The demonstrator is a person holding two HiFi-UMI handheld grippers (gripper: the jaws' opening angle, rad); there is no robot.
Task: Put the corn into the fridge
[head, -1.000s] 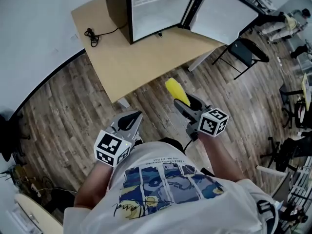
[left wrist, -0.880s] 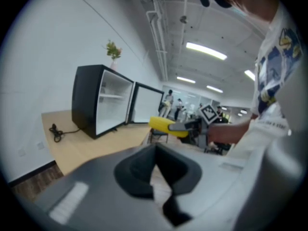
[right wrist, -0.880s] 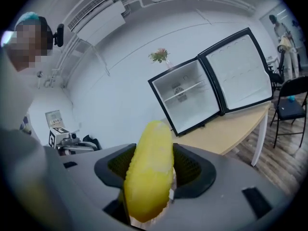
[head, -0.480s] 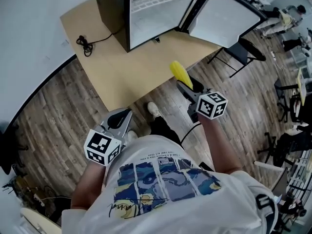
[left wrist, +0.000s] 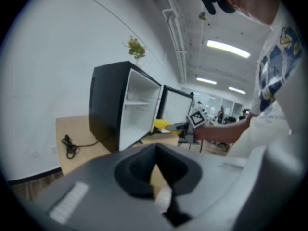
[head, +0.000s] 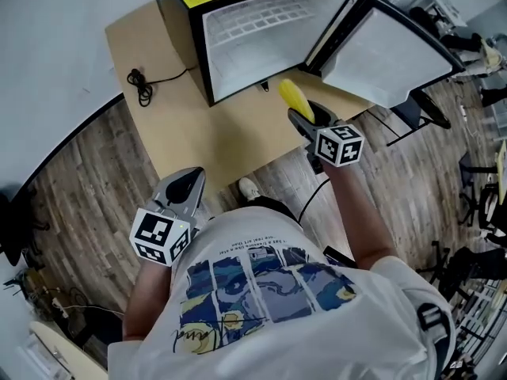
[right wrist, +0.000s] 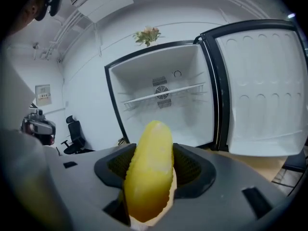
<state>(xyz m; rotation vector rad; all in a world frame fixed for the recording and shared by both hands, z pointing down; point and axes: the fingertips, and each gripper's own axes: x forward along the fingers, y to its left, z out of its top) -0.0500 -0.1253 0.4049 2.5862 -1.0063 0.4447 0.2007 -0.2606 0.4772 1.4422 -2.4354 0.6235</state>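
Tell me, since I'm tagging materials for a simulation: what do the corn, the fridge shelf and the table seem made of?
The corn: probably plastic or rubber, a toy; smooth waxy yellow sheen, moulded kernel ridges along its edge. The fridge shelf: thin white bars, likely coated wire. The table: pale tan, matte, flat board, likely wood or laminate.

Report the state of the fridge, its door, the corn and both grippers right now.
fridge: open, nothing visible inside
fridge door: swung wide open
corn: clamped between the jaws, in front of the opening, not yet inside
right gripper: shut on the corn
left gripper: shut, empty, held low beside the person
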